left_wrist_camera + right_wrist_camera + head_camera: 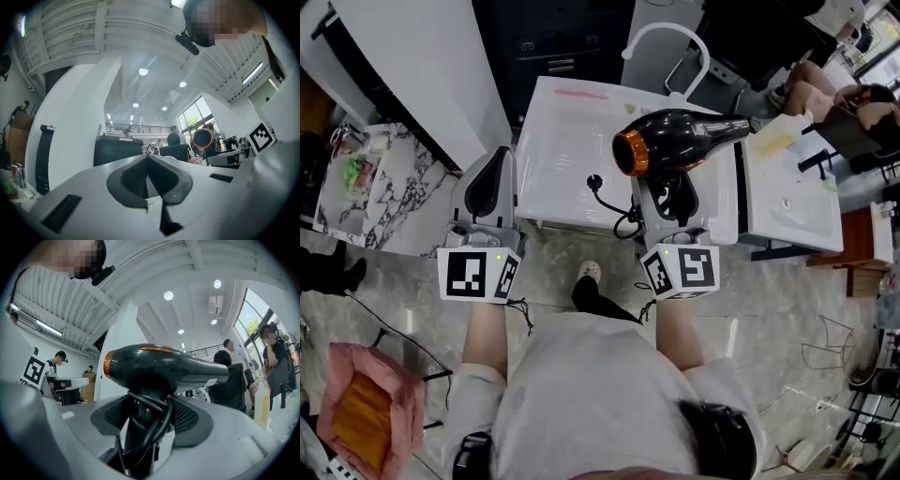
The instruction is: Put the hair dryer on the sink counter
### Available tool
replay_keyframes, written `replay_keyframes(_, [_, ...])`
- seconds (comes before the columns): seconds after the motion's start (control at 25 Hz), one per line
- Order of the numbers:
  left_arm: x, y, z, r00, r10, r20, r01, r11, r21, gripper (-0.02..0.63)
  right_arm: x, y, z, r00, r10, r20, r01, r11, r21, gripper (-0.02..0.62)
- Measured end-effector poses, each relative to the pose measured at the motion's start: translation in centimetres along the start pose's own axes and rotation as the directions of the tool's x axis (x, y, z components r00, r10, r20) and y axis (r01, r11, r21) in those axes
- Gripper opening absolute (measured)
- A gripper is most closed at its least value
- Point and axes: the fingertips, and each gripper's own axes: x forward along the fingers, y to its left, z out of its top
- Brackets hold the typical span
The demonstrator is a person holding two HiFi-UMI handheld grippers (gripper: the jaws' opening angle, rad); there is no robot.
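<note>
A black hair dryer (675, 139) with an orange ring at its rear is held up over the white sink counter (562, 141), nozzle pointing right. My right gripper (667, 192) is shut on its handle, and the black cord (605, 197) hangs in loops below. In the right gripper view the hair dryer (164, 364) fills the middle, its handle and wrapped cord clamped in the right gripper (147, 420). My left gripper (492, 183) hovers at the counter's left edge, shut with nothing in it. In the left gripper view the left gripper (147, 161) has its pads touching, and the hair dryer (204, 139) shows at the right.
A white curved bar (666, 37) rises behind the counter. A second white basin (792, 197) with a yellow bottle (773, 136) stands to the right. A marble-topped shelf (394, 197) is on the left, a pink bag (366, 403) on the floor. People sit at the far right.
</note>
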Motion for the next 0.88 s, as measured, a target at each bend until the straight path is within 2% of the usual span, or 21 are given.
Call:
replay_keyframes(0.52, [7.4,2.5,-3.0,0.999,0.02,-0.045,-0.02,1.0,-0.004,0.006,8.5,-1.0,-6.4,0.985,0.087,-0.148,-0.076,0.994,0.08,0.278])
replay_keyframes(0.88, [10.4,3.9,-5.1,0.998,0.026,-0.065,-0.027,1.0,-0.011,0.006,11.9,-1.0,-13.3,0.946,0.113,-0.305,-0.06,0.983,0.175,0.278])
